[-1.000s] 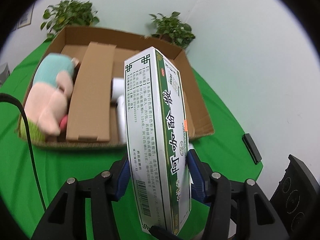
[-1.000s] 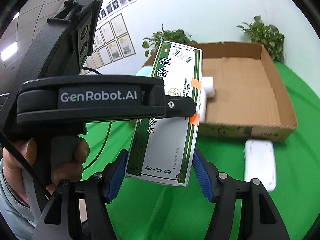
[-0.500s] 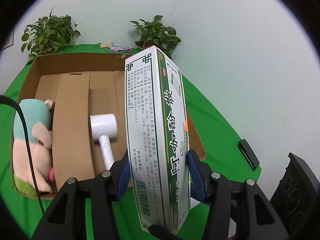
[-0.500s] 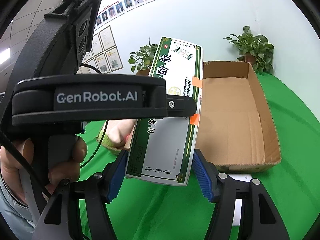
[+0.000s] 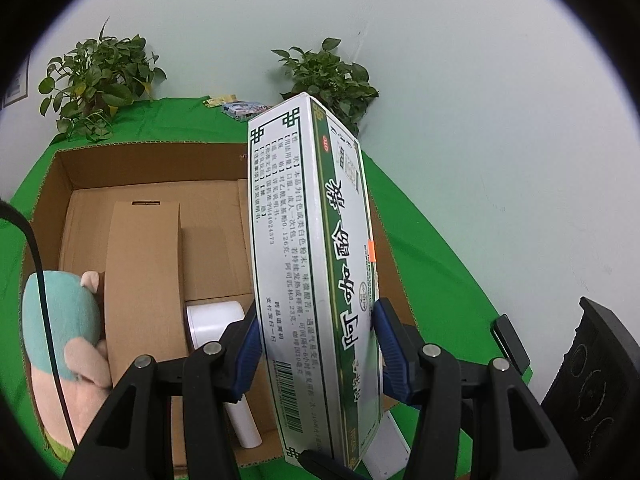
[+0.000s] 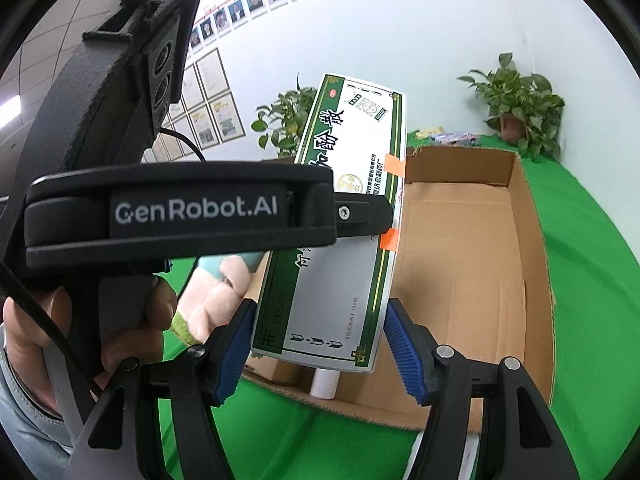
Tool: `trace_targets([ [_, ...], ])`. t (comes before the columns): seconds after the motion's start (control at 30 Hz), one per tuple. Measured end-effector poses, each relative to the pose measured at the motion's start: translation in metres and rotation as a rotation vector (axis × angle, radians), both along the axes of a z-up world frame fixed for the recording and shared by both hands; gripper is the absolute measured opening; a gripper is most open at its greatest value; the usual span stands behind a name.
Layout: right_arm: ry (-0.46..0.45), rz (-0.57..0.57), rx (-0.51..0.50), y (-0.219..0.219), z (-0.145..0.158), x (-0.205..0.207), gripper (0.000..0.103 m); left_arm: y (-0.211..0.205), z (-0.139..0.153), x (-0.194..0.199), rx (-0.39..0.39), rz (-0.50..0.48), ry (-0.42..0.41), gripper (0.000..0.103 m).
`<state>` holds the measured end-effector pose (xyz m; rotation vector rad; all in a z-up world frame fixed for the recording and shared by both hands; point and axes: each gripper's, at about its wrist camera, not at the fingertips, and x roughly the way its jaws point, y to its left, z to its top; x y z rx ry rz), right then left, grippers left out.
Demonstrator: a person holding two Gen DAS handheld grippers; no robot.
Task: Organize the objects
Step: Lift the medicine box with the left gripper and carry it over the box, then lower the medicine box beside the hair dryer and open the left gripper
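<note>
Medicine box (image 5: 316,264) clamped across its narrow sides by left gripper (image 5: 316,344), partly spread; bracketed flat by right gripper (image 6: 320,340), right pad apparently clear. Held above cardboard carton (image 6: 532,240). Best lowered level into bare floor right of both tongs, clear of white bottle (image 5: 216,320).

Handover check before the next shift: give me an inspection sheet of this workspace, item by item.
Surface: green cloth, covering the table.
Job's things: medicine box held over the open cardboard box; plush toy, white handled object and folded cardboard insert lie inside it.
Clutter: flat white item on the cloth by the box's near edge; small packets at the far edge.
Grippers: left gripper clamps the medicine box; right gripper clamps its lower end.
Cables: black cable crosses the left wrist view.
Surroundings: two potted plants, pale wall, framed papers.
</note>
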<state>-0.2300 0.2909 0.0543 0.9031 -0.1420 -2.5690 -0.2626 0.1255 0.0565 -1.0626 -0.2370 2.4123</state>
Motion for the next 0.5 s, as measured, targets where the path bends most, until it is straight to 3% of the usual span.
trace_targets([
  [0.13,-0.041,0.009,0.003,0.004,-0.011,-0.022,0.062,0.005,-0.018,-0.014,-0.007,0.006,-0.042,0.052],
  [0.5,-0.190,0.005,-0.040,0.020,-0.079,-0.053,0.061,0.022,-0.085,-0.039,-0.059,0.003,-0.184,0.051],
])
